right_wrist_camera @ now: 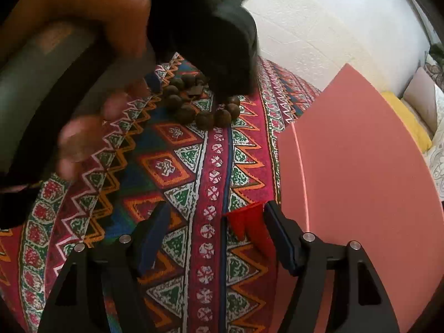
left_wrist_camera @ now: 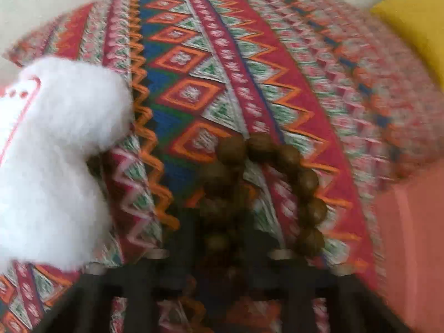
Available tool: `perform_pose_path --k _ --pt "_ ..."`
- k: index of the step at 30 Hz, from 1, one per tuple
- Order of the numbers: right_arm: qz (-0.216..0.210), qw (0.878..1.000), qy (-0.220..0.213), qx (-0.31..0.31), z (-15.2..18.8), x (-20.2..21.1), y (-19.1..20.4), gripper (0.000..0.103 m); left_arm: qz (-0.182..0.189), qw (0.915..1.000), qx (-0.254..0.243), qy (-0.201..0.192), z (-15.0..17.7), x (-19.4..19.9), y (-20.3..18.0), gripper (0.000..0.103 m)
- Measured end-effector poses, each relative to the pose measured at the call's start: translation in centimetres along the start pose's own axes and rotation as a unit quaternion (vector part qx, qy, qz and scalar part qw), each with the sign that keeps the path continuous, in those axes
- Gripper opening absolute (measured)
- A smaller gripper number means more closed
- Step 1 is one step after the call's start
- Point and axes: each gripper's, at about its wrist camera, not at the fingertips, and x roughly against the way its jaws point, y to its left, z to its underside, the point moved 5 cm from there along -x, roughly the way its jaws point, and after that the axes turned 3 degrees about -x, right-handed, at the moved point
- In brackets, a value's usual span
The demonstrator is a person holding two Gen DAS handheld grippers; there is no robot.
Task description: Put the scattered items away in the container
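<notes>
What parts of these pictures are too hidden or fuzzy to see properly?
- Left gripper, left wrist view: blurred and dark, so its grip on the beads is unclear.
- Beads, right wrist view: the far side is hidden behind the hand and the black gripper body.
- White fluffy thing, left wrist view: cut off by the left edge.
- Red piece, right wrist view: partly hidden by the right gripper.

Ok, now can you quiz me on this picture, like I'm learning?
1. True or false: the beads lie on a plain white cloth.
2. What stands beside the right gripper? A: a pink box. B: a blue bucket. C: a green bag.
3. Fill in: the small thing between the right gripper's fingers is coloured ___.
Key: 1 false; 2 A; 3 red.
</notes>
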Motion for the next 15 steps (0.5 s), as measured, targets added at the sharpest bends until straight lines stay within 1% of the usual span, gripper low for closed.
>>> perform_pose_path --k 2,4,5,7,11,14,15 --pt "-0.002 1.0 -0.005 0.0 -0.1 -0.2 -0.1 0.073 0.024 0.9994 0.008 -0.022 1.3 2.4 0.5 0.017" --pt "-0.001 1.0 -0.01 0.001 -0.1 -0.3 -0.2 0.073 0.058 0.9966 0.031 -0.05 3.7 6.0 1.8 0.017" --pt "0.001 1.0 -0.014 0.002 -0.1 -0.3 -0.2 0.074 0.073 0.9943 0.045 -0.064 5.2 7.8 2.6 0.017" --pt "0.004 1.0 -0.023 0.004 -0.1 -0.3 -0.3 0.075 0.09 0.9895 0.078 -0.082 8.5 10.7 4.7 0.017" --pt "0.015 1.0 -0.023 -0.001 -0.2 -0.5 -0.4 0.076 0.097 0.9812 0.133 -0.1 15.8 14.7 9.0 0.017" --pt "0.016 1.0 -0.016 -0.009 -0.6 -0.9 -0.7 0.076 0.104 0.9752 0.169 -0.099 19.8 15.0 10.5 0.017" --pt "0.015 1.0 -0.013 -0.012 -0.7 -1.1 -0.8 0.074 0.106 0.9736 0.176 -0.099 20.4 14.9 10.8 0.017"
